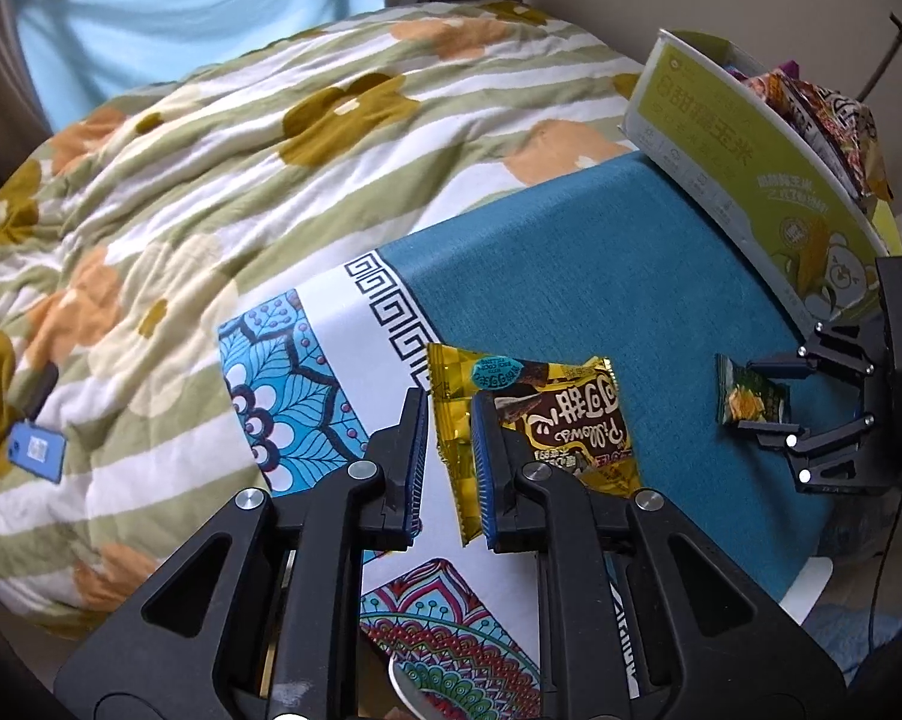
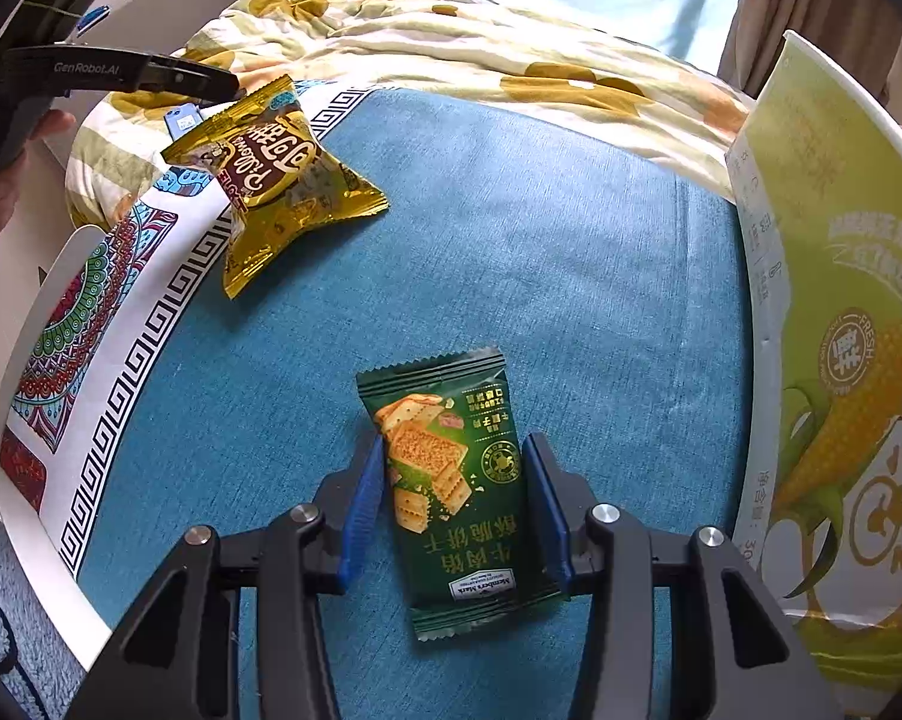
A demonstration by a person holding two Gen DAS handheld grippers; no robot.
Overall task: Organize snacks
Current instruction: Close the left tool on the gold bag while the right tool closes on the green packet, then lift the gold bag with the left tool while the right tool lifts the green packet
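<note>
1. The gold packet (image 1: 529, 420) is lifted at the cloth's (image 2: 541, 228) patterned edge; the left gripper (image 1: 447, 462) straddles its end, jaws narrow, grip not clear.
2. The green packet (image 2: 451, 492) lies flat on the cloth, between the wide jaws of the right gripper (image 2: 454, 504).
3. The box (image 1: 745, 162) with snacks stands near.
</note>
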